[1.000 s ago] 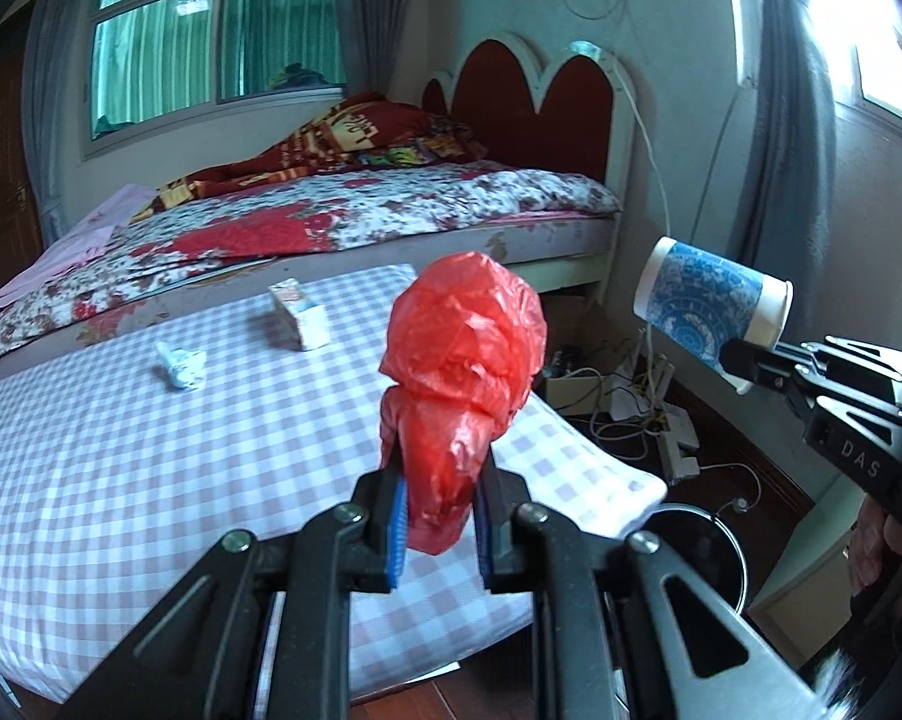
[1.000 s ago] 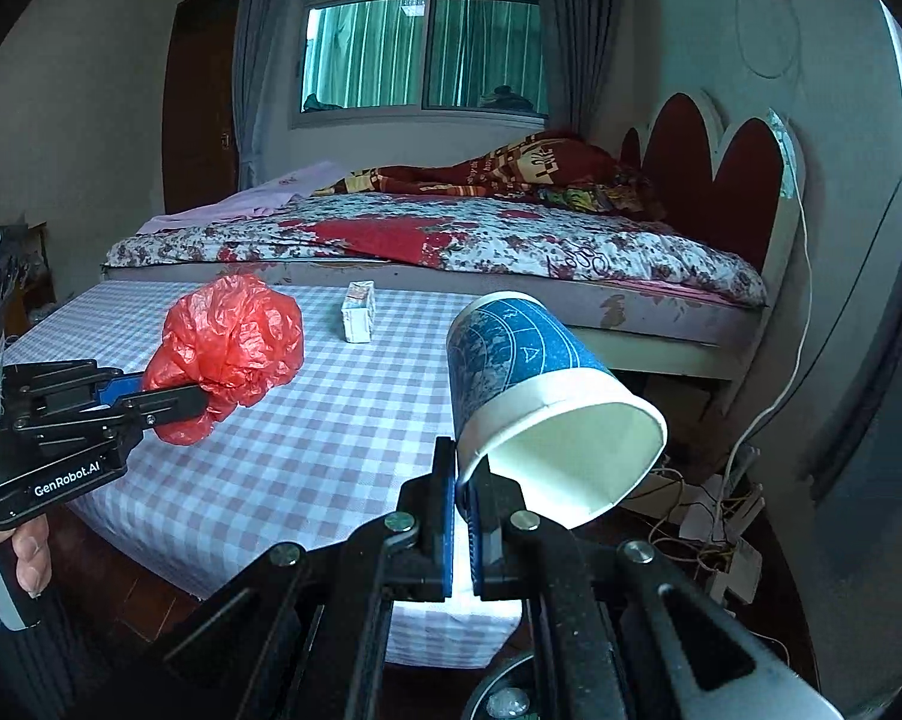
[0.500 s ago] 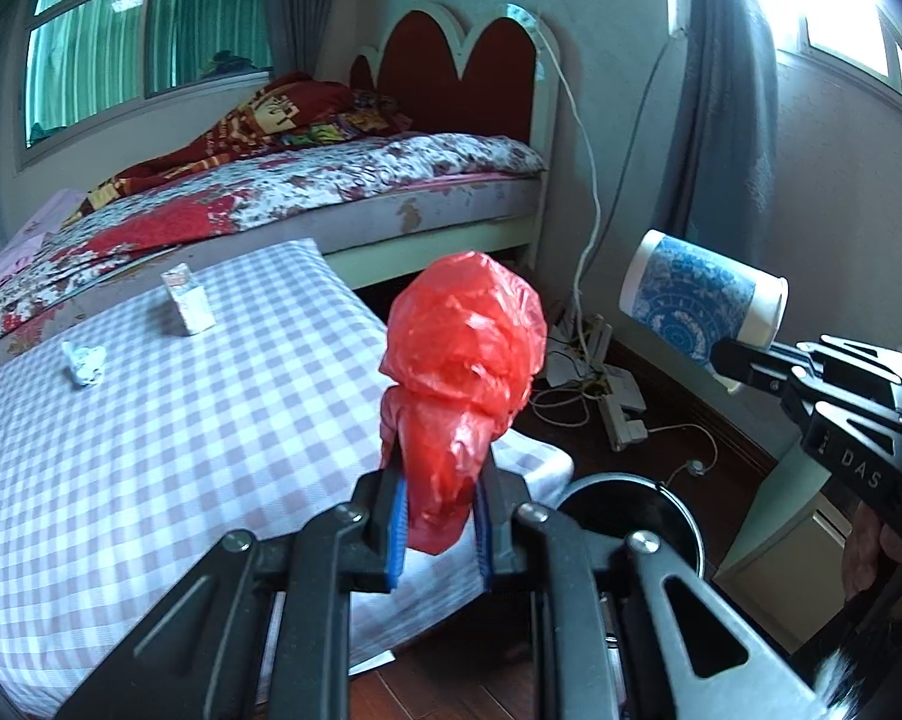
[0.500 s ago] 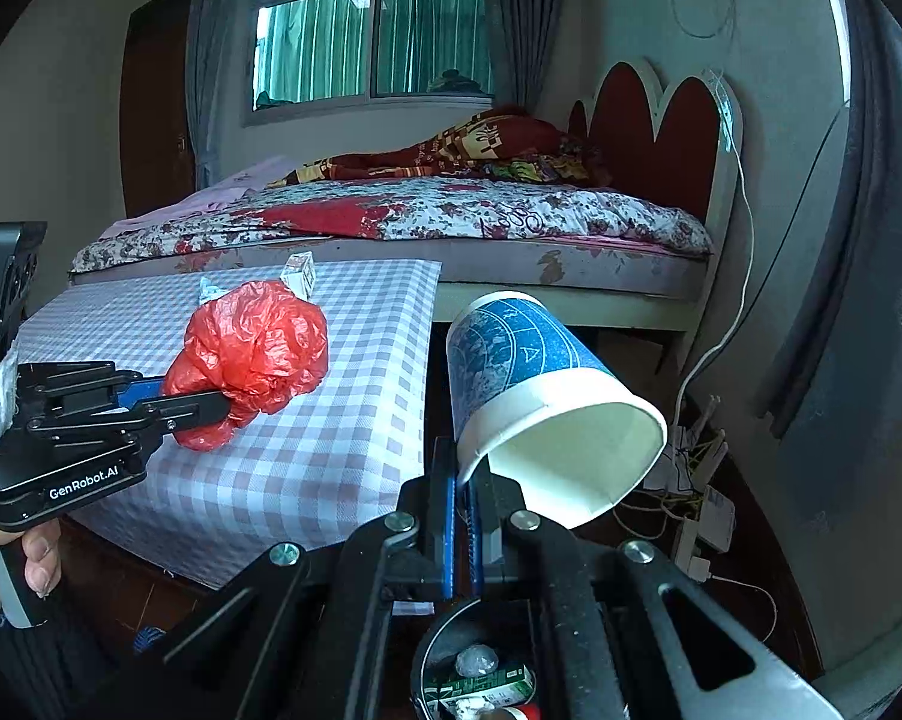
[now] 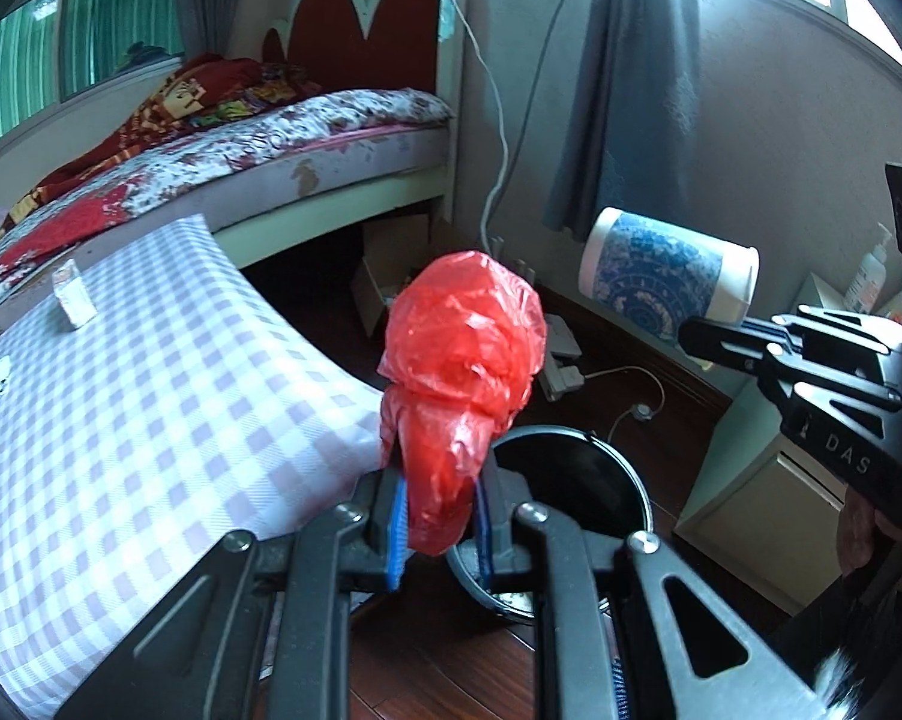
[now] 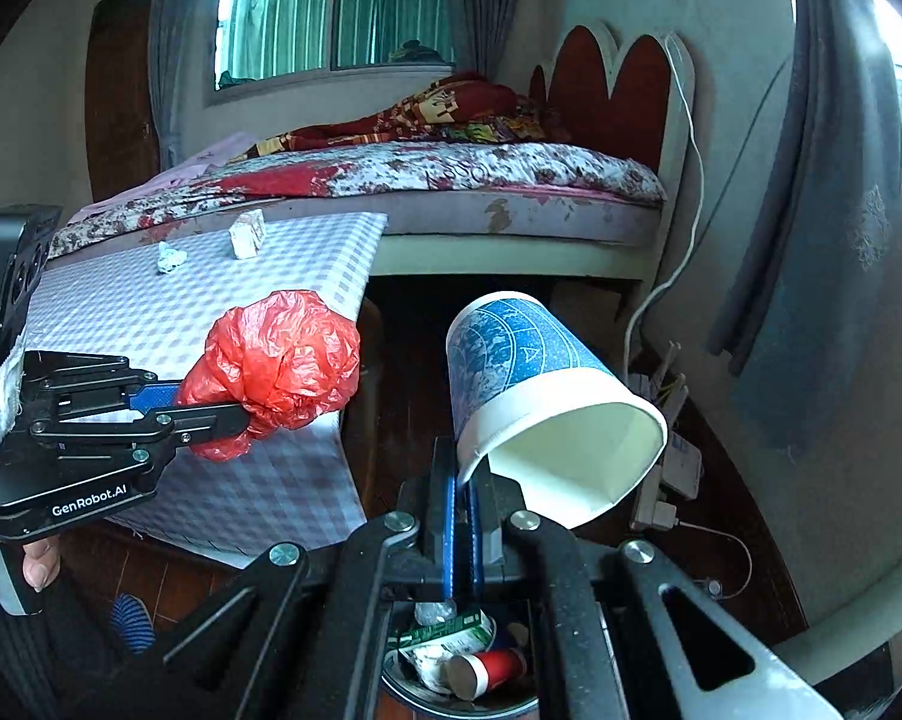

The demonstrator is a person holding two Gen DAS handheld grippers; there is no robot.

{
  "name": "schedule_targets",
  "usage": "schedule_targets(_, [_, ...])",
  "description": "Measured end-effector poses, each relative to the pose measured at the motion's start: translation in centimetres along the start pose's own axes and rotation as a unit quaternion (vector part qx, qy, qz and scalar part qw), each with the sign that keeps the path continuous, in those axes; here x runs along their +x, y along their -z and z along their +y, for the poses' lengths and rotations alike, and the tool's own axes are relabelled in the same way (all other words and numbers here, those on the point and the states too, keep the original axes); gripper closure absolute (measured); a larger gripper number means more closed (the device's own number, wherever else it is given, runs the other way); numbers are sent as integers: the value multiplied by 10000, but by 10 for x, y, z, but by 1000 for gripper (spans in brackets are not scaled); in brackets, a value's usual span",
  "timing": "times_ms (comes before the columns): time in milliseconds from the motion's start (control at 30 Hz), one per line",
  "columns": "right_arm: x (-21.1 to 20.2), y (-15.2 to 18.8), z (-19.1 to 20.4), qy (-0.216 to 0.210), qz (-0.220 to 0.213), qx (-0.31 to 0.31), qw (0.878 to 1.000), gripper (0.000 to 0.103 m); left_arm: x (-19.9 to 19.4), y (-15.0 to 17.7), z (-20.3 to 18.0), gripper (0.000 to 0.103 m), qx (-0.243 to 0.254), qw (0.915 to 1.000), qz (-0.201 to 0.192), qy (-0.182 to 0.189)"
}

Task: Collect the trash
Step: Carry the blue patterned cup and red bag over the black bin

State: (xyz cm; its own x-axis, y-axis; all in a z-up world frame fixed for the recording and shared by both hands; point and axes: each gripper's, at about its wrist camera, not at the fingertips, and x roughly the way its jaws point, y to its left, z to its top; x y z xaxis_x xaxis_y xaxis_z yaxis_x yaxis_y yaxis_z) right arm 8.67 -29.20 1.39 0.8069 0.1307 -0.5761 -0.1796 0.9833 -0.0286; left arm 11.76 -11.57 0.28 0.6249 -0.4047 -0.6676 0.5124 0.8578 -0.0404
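jaws clamp red bag (image 5: 463, 360) and paper cup (image 6: 535, 396); their frames hide most of the bin (image 5: 595, 480).

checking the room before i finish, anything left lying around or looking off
Two bits of litter lie on the checked tablecloth: a small carton and a crumpled wrapper. The paper cup hangs tilted, pinched by its rim.

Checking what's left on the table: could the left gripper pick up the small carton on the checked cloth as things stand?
Probably not: the left gripper is shut on the red plastic bag, so its jaws are taken. The small carton lies apart on the checked cloth, with nothing covering it.
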Motion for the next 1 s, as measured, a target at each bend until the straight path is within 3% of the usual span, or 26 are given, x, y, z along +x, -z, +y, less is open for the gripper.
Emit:
schedule_targets(467, [15, 48, -20, -27, 683, -221, 9974, 99, 46, 22, -36, 84, 229, 9957, 671, 603])
schedule_targets(733, [43, 75, -22, -165, 1316, -397, 9904, 99, 78, 34, -47, 84, 257, 9911, 1097, 711])
schedule_targets(1000, [66, 88, -19, -243, 1663, -671, 9835, 99, 102, 36, -51, 83, 293, 9873, 1353, 780])
